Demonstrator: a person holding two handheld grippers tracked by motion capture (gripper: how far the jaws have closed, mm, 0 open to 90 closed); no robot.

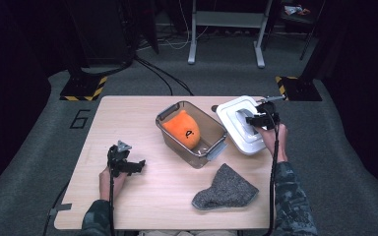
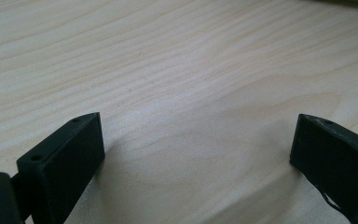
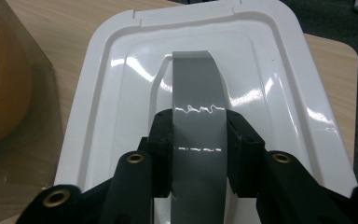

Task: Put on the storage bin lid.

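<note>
The right gripper (image 3: 199, 140) pinched the smooth grey handle (image 3: 198, 98) of a glossy white plastic lid (image 1: 239, 123), which sat tilted just right of a clear, rounded-rectangular bin (image 1: 192, 133) holding a soft orange plush (image 1: 182, 129). The right hand (image 1: 274, 137) reached forward behind it. The left gripper (image 2: 196, 149) rested low over the pale wood-grain desk (image 2: 177, 60), its jaws spread wide with nothing between. A nubby grey cloth (image 1: 225, 189) lay crumpled between the forearms.
</note>
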